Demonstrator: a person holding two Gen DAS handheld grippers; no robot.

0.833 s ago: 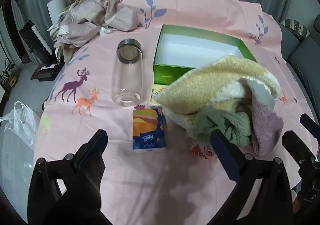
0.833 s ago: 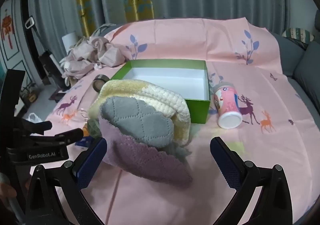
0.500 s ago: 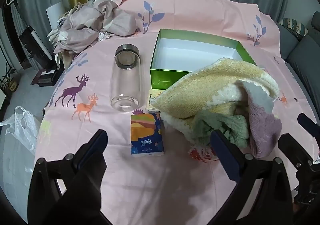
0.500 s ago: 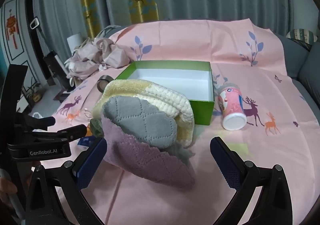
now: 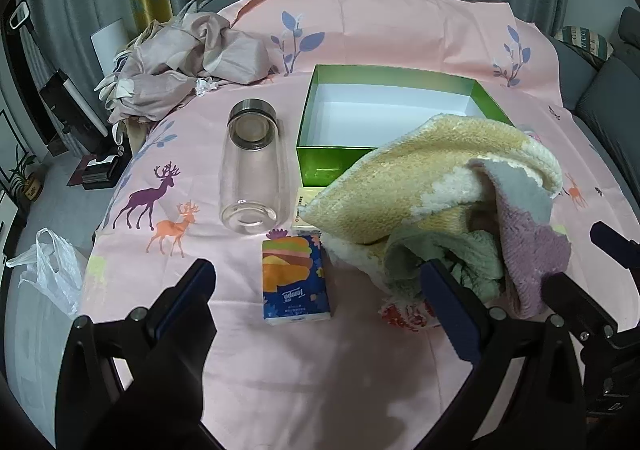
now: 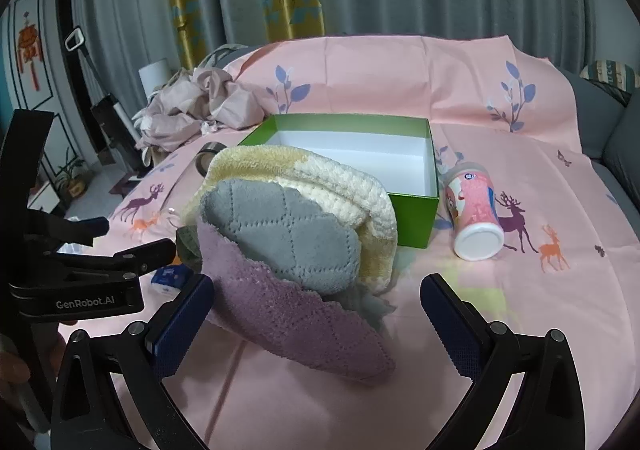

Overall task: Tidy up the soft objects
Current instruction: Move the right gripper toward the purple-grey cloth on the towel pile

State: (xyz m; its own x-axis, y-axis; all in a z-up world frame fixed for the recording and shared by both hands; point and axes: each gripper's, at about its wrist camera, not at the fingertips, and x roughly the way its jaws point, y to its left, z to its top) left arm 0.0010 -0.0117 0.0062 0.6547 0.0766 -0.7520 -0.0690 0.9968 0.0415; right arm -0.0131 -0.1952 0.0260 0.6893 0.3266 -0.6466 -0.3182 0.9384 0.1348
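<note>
A heap of soft cloths lies on the pink tablecloth just in front of an open green box [image 5: 390, 106] [image 6: 416, 218]: a yellow and cream towel [image 5: 420, 174] [image 6: 320, 174] on top, a grey and purple cloth [image 5: 532, 250] [image 6: 296, 290] and a green cloth [image 5: 452, 254] under it. My left gripper [image 5: 316, 302] is open and empty, left of the heap, above a tissue pack [image 5: 294, 282]. My right gripper [image 6: 316, 314] is open and empty, right in front of the purple cloth. The left gripper also shows in the right wrist view [image 6: 120, 246].
A clear bottle [image 5: 254, 166] lies left of the box. A pink cup [image 6: 474, 214] lies on its side right of the box. Crumpled beige fabric [image 5: 188, 62] sits at the table's far left. A white plastic bag [image 5: 52, 278] hangs off the left edge.
Both grippers have drawn back and up a little from the heap, so the table looks slightly farther. The cloths and other things have not moved.
</note>
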